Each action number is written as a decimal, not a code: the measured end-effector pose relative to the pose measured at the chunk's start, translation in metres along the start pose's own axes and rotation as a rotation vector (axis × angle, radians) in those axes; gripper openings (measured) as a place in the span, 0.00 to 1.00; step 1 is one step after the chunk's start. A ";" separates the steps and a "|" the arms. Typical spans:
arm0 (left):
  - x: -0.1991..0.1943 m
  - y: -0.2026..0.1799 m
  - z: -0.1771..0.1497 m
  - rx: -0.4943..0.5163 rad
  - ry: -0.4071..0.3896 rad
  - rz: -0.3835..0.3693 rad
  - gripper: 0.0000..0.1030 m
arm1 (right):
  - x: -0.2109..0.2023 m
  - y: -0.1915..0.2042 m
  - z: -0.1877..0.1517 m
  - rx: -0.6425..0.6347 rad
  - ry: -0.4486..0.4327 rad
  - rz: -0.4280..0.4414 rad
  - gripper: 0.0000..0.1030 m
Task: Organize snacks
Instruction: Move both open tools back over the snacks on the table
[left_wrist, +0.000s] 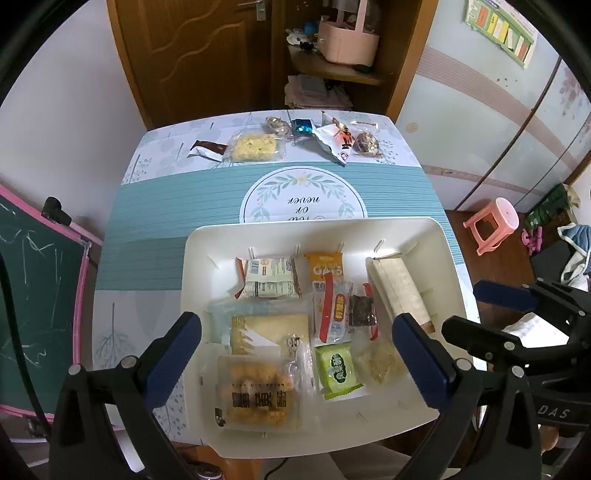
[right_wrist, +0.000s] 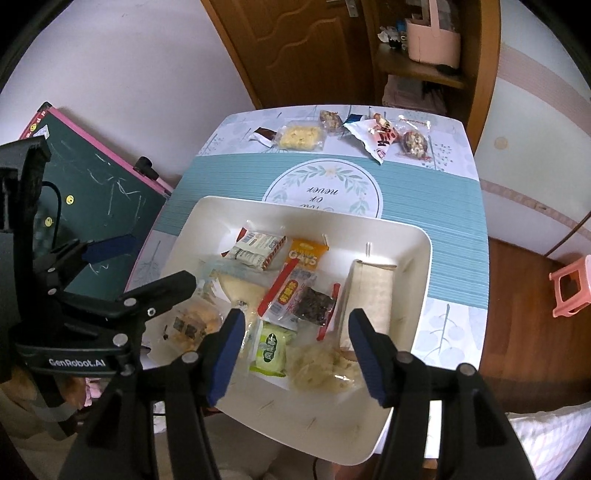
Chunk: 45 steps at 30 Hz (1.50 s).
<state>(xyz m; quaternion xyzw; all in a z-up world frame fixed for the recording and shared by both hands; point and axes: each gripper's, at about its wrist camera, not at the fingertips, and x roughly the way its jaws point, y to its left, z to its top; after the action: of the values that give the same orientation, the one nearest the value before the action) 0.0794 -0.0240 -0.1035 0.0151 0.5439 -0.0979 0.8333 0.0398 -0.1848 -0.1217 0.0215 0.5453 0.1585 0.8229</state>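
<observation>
A small table (left_wrist: 155, 206) with a teal striped cloth stood before a wooden door (left_wrist: 192, 55) and an open shelf (left_wrist: 332, 70).

The left gripper (left_wrist: 299, 354) hung with its blue-padded jaws spread as wide as they go, nothing between the pads, above the near left part of a white tray (left_wrist: 199, 258). The right gripper (right_wrist: 297, 354) was held partly open and empty over the tray's near right part; no pad touched a packet.

Under the left jaws lay a clear pack of fried golden pieces (left_wrist: 258, 395), with a flat pale biscuit pack (left_wrist: 269, 328) just beyond it. Under the right jaws lay a green packet (right_wrist: 271, 349) and, just beside it, a clear bag of pale crumbly snack (right_wrist: 325, 363).

Farther in were a red-edged pack with dark contents (left_wrist: 347, 310), an orange oats packet (left_wrist: 325, 266), a white wafer pack (left_wrist: 267, 277) and a long white box (left_wrist: 397, 288) along the right wall.

At the table's far edge, well apart from the tray, lay loose snacks in a row: a brown wrapper (left_wrist: 207, 149), a yellow cake (left_wrist: 255, 147), a blue wrapper (left_wrist: 302, 127), a red-and-white packet (left_wrist: 334, 142) and a nut cluster (left_wrist: 365, 142).
</observation>
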 end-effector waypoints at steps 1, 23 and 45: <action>0.000 0.000 0.000 0.000 0.000 0.000 1.00 | 0.000 0.000 0.000 0.002 0.001 0.001 0.57; 0.018 0.011 0.012 0.019 0.085 -0.002 1.00 | 0.025 -0.009 0.010 0.087 0.077 -0.004 0.57; 0.022 0.050 0.170 0.299 -0.040 0.138 1.00 | -0.002 -0.046 0.151 0.147 -0.012 -0.081 0.57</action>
<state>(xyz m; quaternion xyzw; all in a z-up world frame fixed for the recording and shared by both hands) 0.2502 -0.0008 -0.0581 0.1741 0.5043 -0.1206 0.8372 0.1860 -0.2080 -0.0684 0.0606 0.5510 0.0844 0.8280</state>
